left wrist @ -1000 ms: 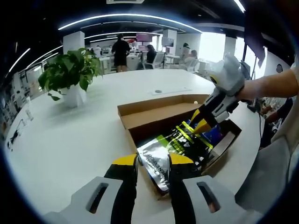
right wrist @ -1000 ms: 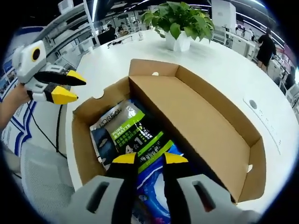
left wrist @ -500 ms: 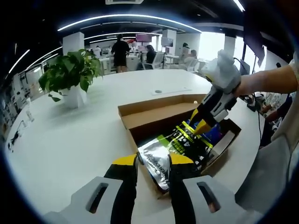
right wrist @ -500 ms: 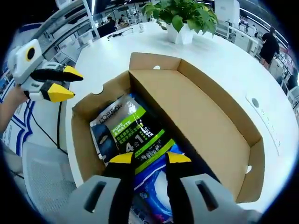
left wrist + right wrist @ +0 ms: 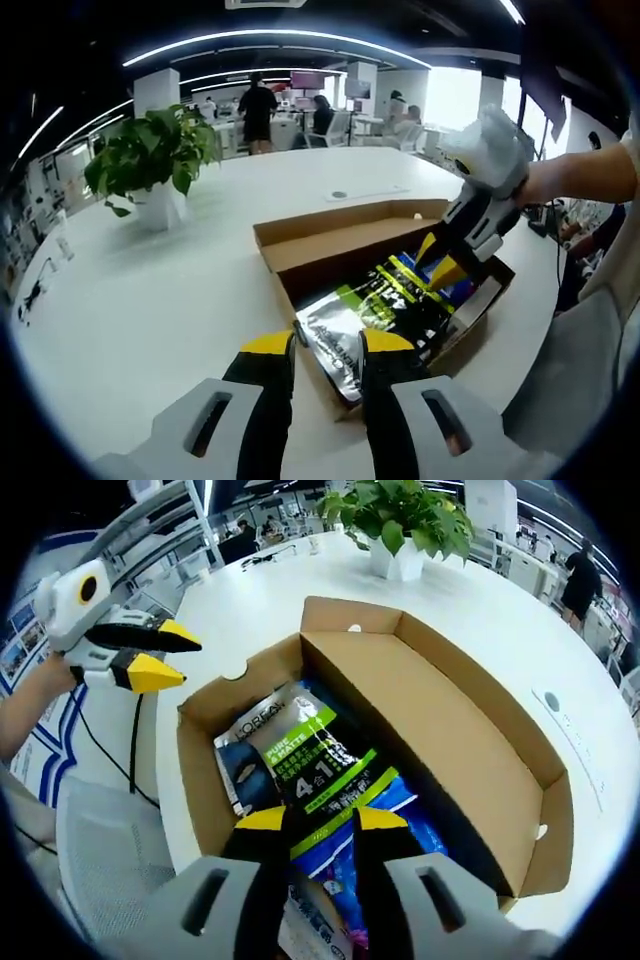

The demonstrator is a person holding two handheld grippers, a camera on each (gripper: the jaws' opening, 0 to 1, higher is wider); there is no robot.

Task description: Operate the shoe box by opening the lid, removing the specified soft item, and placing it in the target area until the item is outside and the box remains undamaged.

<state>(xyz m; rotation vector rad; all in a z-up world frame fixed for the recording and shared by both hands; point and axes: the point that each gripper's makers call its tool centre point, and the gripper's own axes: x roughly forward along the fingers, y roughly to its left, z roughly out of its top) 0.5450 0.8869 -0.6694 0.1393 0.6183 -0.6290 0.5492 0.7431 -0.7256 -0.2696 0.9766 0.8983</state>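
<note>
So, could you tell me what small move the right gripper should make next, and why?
Probably lower the right gripper a little and close on the black-and-green pouch. The shoe box lid is already open, the pouch lies on top inside, and the open jaws sit just above its near edge.

Right gripper (image 5: 321, 818) hovers parted above packets (image 5: 300, 765) in open shoe box (image 5: 470, 750).
</note>
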